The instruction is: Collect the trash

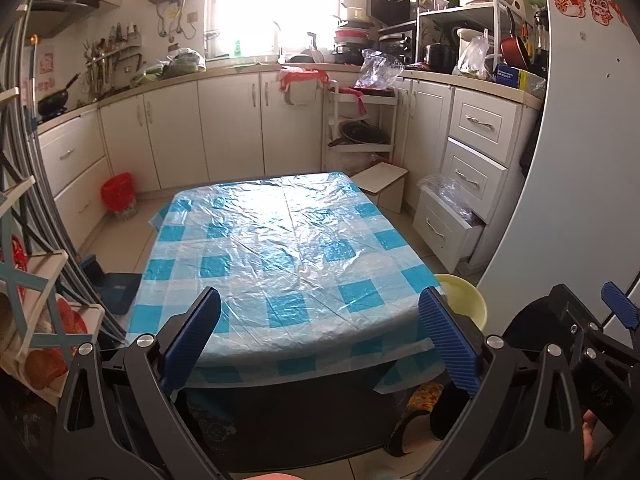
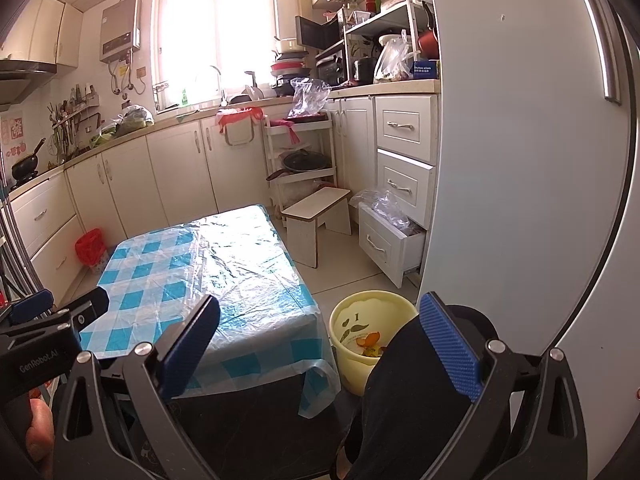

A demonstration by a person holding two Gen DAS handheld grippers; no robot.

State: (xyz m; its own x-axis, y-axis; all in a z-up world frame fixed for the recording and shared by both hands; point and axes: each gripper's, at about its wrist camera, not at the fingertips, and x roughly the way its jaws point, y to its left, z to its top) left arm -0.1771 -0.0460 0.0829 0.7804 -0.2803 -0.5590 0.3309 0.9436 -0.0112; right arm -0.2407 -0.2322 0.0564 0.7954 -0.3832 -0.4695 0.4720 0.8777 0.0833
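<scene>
In front of both grippers stands a low table (image 1: 280,248) covered with a blue-and-white checked plastic cloth; no loose items are visible on its surface. The left gripper (image 1: 320,332) is held above the near table edge with its jaws spread wide and nothing between them. The right gripper (image 2: 320,340) is likewise spread wide and grips nothing; it hangs beside the near right corner of the table. A yellow bucket (image 2: 352,356) stands on the floor just beside that corner and contains orange and yellow scraps (image 2: 372,344). A red bin (image 1: 117,194) stands on the floor by the cabinets, well apart from the table.
</scene>
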